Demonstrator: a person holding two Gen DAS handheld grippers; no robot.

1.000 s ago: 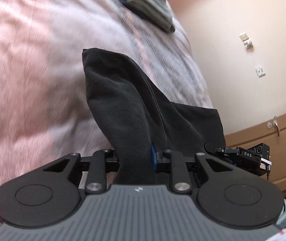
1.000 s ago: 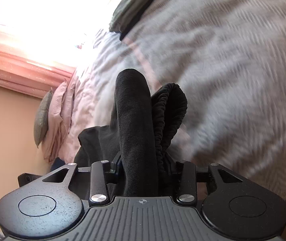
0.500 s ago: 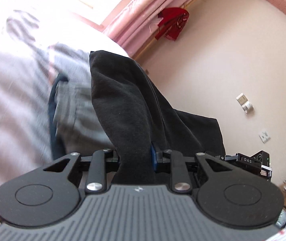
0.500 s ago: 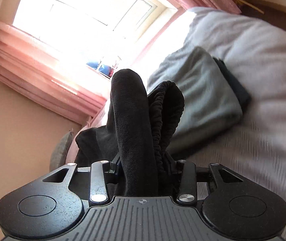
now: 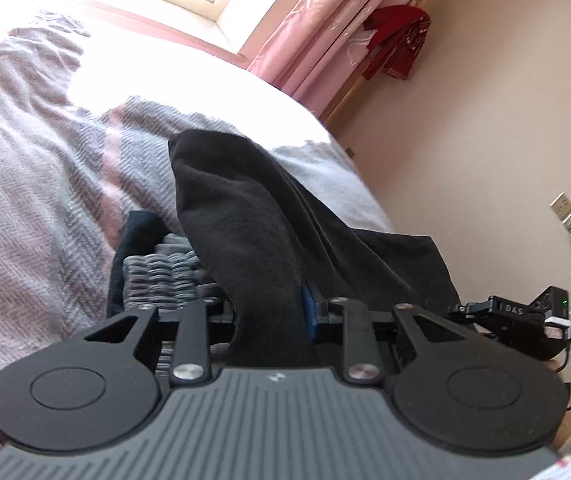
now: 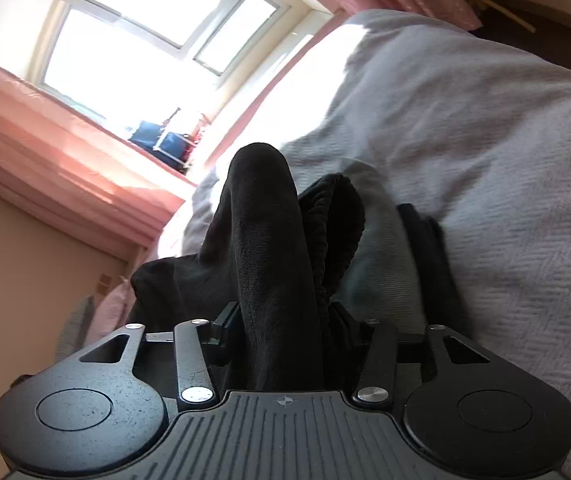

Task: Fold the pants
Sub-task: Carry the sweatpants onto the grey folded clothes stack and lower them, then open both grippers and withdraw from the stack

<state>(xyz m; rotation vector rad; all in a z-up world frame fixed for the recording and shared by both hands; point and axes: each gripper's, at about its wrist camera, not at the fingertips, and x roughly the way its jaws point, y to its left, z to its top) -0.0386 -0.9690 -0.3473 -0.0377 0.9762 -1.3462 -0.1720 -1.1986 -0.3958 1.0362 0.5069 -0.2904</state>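
Left wrist view: black pants point(image 5: 245, 216) rise as a thick fold between the jaws of the left gripper point(image 5: 273, 312), which are opening with the cloth between them. Beneath lie folded grey knit clothes point(image 5: 161, 268) on a grey-and-pink bed point(image 5: 37, 168). The right gripper point(image 6: 281, 328), jaws also opening, has the gathered waistband end of the pants point(image 6: 269, 220) between them. Pink curtains point(image 6: 37, 128) frame a bright window point(image 6: 145, 28).

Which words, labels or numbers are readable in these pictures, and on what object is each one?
"DAS": white letters on the black device at the right edge of the left wrist view.
Wall socket: any marking too small to read.
Right wrist view: no text.
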